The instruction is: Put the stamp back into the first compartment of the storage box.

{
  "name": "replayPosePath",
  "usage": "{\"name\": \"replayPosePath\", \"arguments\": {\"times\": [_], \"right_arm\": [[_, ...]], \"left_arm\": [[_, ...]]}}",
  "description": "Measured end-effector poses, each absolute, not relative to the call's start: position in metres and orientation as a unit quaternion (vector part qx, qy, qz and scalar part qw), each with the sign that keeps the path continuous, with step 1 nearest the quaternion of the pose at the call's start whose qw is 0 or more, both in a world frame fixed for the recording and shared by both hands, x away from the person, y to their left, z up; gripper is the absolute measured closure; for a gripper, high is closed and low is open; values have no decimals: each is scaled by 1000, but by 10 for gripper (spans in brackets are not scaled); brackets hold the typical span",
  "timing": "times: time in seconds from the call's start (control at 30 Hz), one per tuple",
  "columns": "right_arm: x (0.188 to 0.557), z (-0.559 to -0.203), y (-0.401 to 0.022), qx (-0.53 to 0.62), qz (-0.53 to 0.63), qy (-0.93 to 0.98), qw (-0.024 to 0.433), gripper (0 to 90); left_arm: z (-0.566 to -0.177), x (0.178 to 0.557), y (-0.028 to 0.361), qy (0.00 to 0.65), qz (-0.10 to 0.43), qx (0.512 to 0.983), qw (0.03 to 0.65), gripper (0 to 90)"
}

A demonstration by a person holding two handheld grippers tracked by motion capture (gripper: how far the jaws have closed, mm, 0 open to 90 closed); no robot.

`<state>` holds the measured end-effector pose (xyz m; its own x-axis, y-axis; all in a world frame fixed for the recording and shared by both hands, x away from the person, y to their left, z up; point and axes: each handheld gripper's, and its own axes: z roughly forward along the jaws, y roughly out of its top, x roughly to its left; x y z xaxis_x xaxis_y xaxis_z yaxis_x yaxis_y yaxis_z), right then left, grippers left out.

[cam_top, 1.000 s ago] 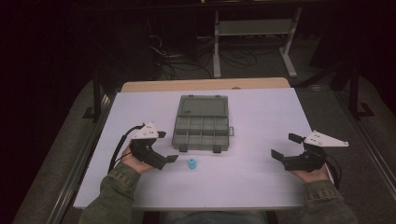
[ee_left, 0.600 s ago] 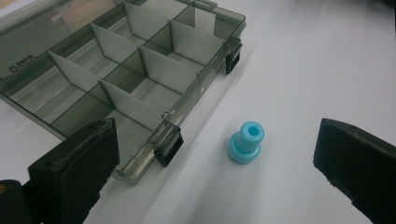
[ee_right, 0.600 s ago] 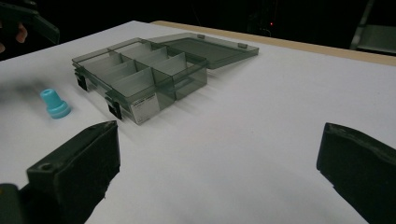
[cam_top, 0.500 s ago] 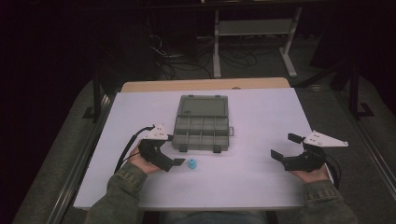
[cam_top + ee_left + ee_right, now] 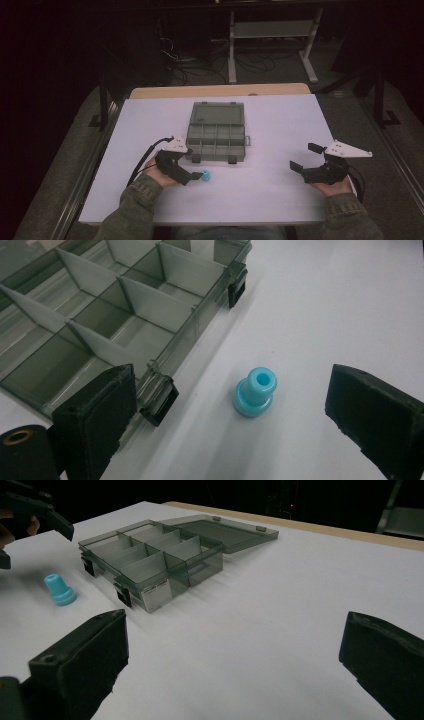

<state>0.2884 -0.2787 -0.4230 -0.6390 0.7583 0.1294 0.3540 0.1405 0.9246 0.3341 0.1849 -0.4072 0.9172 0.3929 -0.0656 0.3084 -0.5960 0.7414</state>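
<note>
L gripper [image 5: 230,405] sat released w/ jaws either side of small blue plastic stepped peg [image 5: 255,391]. R gripper [image 5: 307,157] hung released, well right of open grey plastic divided box [image 5: 216,134].

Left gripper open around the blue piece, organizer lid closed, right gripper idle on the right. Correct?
Not quite: the organizer lid is open, laid back flat behind the compartments, as the right gripper view shows. The rest holds: the left gripper is open around the blue piece, and the right gripper sits idle on the right.
</note>
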Motion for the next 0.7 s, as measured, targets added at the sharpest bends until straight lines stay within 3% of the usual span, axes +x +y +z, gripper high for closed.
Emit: {"name": "replayPosePath", "arguments": {"times": [0.3,0.7], "right_arm": [[288,-423,-278,379,533,732,188,0],[289,-423,-278,379,532,734,188,0]], "left_arm": [[-411,336,179,184,41,897,400,139],[-420,334,167,171,34,912,371,169]]}}
